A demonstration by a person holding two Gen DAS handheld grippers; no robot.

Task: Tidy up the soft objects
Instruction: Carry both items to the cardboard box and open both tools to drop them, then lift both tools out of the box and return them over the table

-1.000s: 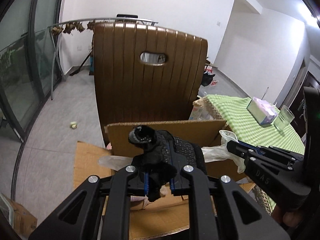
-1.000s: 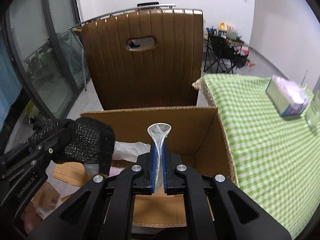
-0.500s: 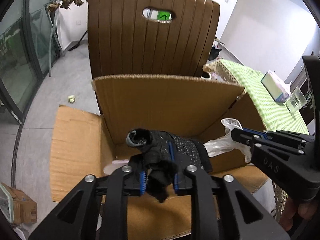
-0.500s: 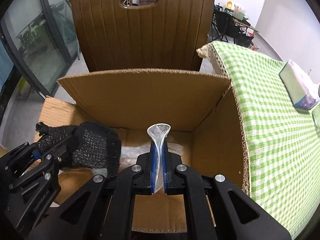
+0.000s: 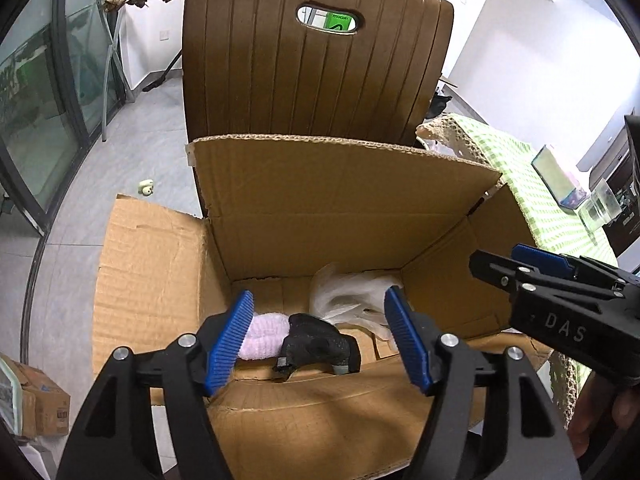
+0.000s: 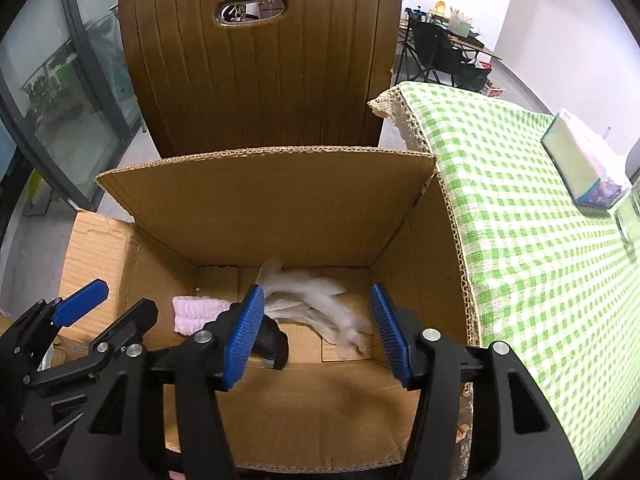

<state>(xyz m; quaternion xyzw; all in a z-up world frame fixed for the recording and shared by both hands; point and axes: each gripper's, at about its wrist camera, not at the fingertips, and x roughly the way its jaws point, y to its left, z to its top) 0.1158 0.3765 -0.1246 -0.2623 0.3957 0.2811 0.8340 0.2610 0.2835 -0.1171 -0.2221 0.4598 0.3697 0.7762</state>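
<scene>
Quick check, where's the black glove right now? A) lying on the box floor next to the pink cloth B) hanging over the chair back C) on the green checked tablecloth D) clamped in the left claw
A: the black glove lies on the floor of the cardboard box beside the pink cloth; the left claw is opening above it, pads touching nothing.

Corrugated cardboard box [image 6: 280, 216], matt; glossy ribbed brown plastic chair [image 6: 256, 76]; woven checked tablecloth [image 6: 520, 208]
</scene>
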